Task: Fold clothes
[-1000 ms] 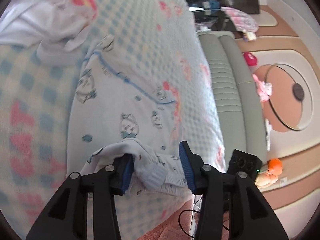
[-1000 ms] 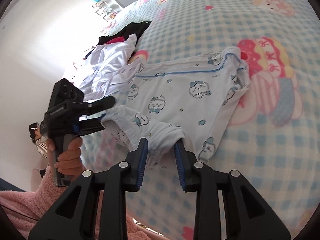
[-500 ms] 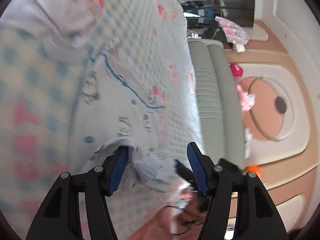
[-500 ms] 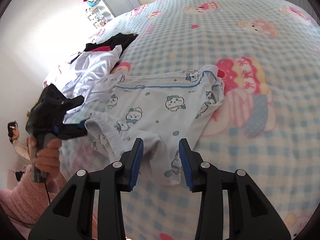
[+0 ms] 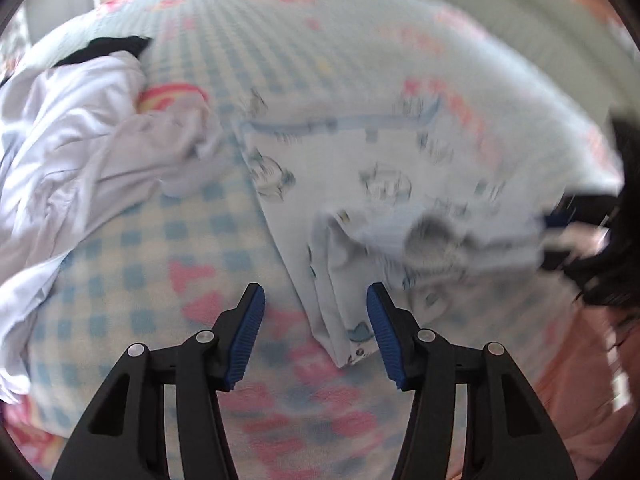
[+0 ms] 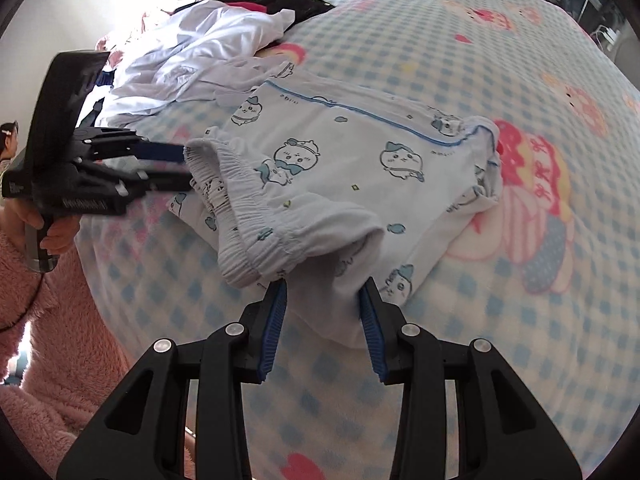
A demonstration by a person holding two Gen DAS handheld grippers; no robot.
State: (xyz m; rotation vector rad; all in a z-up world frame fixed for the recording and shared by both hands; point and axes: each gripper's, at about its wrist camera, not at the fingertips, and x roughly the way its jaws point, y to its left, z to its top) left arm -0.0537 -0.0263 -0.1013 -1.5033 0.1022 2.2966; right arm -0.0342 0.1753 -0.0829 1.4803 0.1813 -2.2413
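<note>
Blue-padded fingers of the right claw [image 6: 323,312] stand parted with nothing pinched, straddling the near hem of a pair of pale blue pyjama trousers [image 6: 340,168] printed with small cartoon animals. Just beyond, the elastic waistband [image 6: 240,216] lies doubled back over the legs, so the garment sits partly folded on the bed [image 6: 520,340], whose cover is checked blue and white with pink cartoon figures. The left claw [image 6: 168,168], held in a hand beside a fluffy pink sleeve [image 6: 52,340], reaches in at the waistband's far end; in its own blurred view its fingers gape wide and hold nothing, with a corner of the trousers between them. Farther off, a rumpled white garment [image 6: 192,56] and something black [image 6: 280,0] lie in a heap. Judging by the drape, the cotton is light, limp and wrinkles easily; the thick gathered waistband and the hem corners look like the surest places to pinch.
</note>
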